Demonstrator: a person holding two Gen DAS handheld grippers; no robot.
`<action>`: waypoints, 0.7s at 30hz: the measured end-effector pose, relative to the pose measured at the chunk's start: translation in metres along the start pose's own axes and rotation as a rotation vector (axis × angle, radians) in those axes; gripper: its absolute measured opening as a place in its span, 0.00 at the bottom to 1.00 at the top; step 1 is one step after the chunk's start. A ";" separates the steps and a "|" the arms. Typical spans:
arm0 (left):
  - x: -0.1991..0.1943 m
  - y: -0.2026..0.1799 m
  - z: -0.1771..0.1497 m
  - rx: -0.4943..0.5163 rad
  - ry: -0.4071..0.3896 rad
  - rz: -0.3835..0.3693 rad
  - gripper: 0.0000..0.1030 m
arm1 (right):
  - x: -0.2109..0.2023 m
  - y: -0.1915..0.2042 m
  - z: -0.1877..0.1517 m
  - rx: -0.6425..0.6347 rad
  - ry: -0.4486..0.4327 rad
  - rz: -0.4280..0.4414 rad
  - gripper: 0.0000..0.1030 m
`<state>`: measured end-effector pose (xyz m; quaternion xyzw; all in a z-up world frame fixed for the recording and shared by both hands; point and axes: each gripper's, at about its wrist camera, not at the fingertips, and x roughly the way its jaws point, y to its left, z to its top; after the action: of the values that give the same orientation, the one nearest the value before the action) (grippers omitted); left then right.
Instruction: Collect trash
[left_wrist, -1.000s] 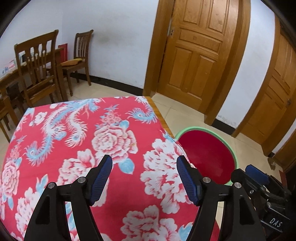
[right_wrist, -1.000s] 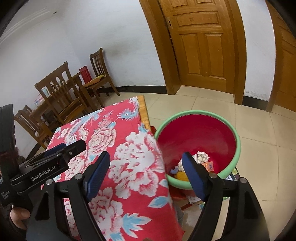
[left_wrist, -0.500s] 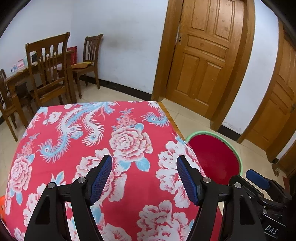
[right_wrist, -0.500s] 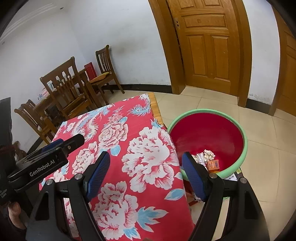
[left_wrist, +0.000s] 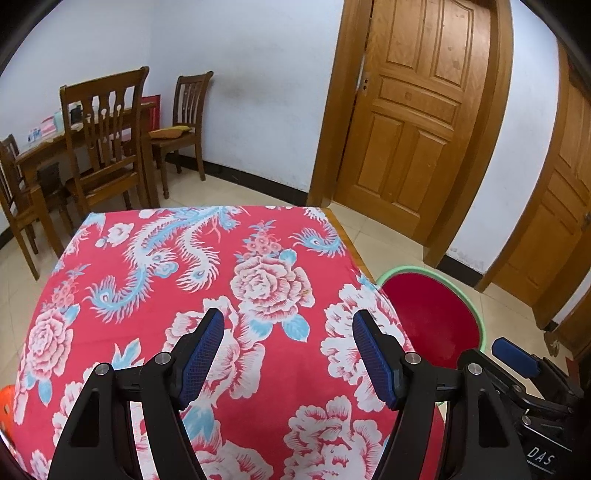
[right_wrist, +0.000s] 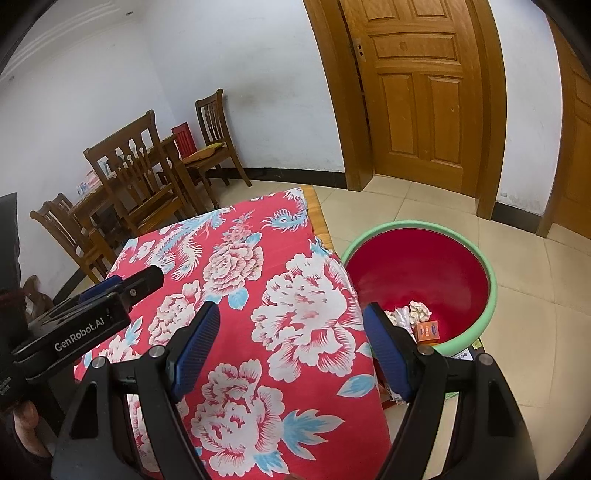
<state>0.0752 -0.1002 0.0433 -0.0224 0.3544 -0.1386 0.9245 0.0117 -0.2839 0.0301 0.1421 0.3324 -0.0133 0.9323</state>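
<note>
A red basin with a green rim (right_wrist: 491, 291) stands on the floor right of the table; it also shows in the left wrist view (left_wrist: 480, 325). Inside lie crumpled white paper (right_wrist: 419, 310) and a small orange box (right_wrist: 427, 330). My right gripper (right_wrist: 291, 347) is open and empty above the table's right part, left of the basin. My left gripper (left_wrist: 288, 354) is open and empty above the table's middle. The table is covered with a red floral cloth (left_wrist: 207, 266), and no trash shows on it.
Wooden chairs (left_wrist: 107, 147) and a dining table (left_wrist: 44, 147) stand at the back left. Wooden doors (left_wrist: 417, 122) are behind the basin. Some papers (right_wrist: 465, 354) lie on the floor under the basin's near edge. An orange object (left_wrist: 5, 402) peeks at the left edge.
Both grippers have pulled back and up from the table; more of the cloth and room shows. Both stayed open and empty.
</note>
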 end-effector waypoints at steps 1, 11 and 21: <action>0.000 0.000 0.000 -0.001 0.000 0.000 0.71 | 0.000 0.000 0.000 0.000 0.000 0.000 0.77; -0.001 0.001 0.000 -0.002 0.000 0.000 0.71 | 0.000 0.001 -0.001 0.001 0.001 -0.001 0.77; -0.002 0.002 -0.001 -0.006 0.002 0.001 0.71 | 0.000 0.001 -0.001 0.001 0.002 0.000 0.77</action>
<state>0.0735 -0.0972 0.0432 -0.0247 0.3560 -0.1370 0.9241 0.0114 -0.2827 0.0296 0.1424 0.3332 -0.0136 0.9319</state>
